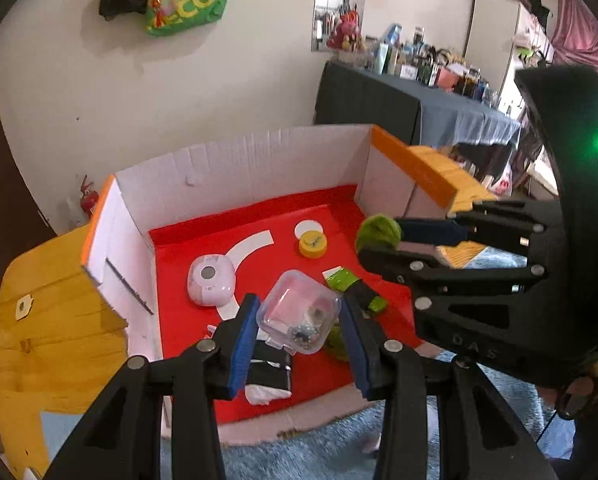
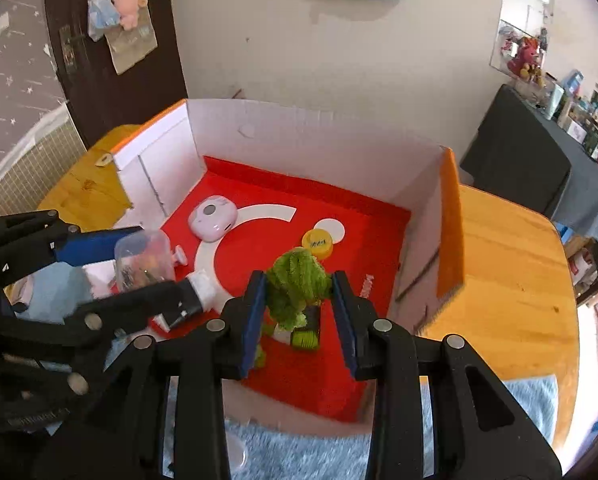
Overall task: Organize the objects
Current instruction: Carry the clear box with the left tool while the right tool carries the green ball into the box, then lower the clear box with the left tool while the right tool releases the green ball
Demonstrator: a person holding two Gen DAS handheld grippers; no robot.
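An open cardboard box (image 1: pixel 235 160) (image 2: pixel 299 136) with white walls and a red floor stands on a wooden table. My left gripper (image 1: pixel 298 302) (image 2: pixel 159 264) hangs over the box's near part, shut on a small clear plastic case (image 1: pixel 299 316) (image 2: pixel 143 258) holding small bits. My right gripper (image 2: pixel 299 280) (image 1: pixel 381 242) is to its right, shut on a fuzzy green plush (image 2: pixel 295 280) (image 1: pixel 379 234). On the red floor lie a pink round device (image 1: pixel 211 280) (image 2: pixel 213 220), a yellow cap (image 1: pixel 312 243) (image 2: pixel 318 243), a green-and-black item (image 1: pixel 357 290) (image 2: pixel 307 330) and a black-and-white item (image 1: pixel 269 368).
The wooden table (image 2: pixel 507 272) (image 1: pixel 47 320) extends on both sides of the box. A blue fluffy mat (image 2: pixel 319 452) lies in front of it. A dark-clothed table (image 1: pixel 399 100) crowded with bottles stands at the back right. The wall is right behind the box.
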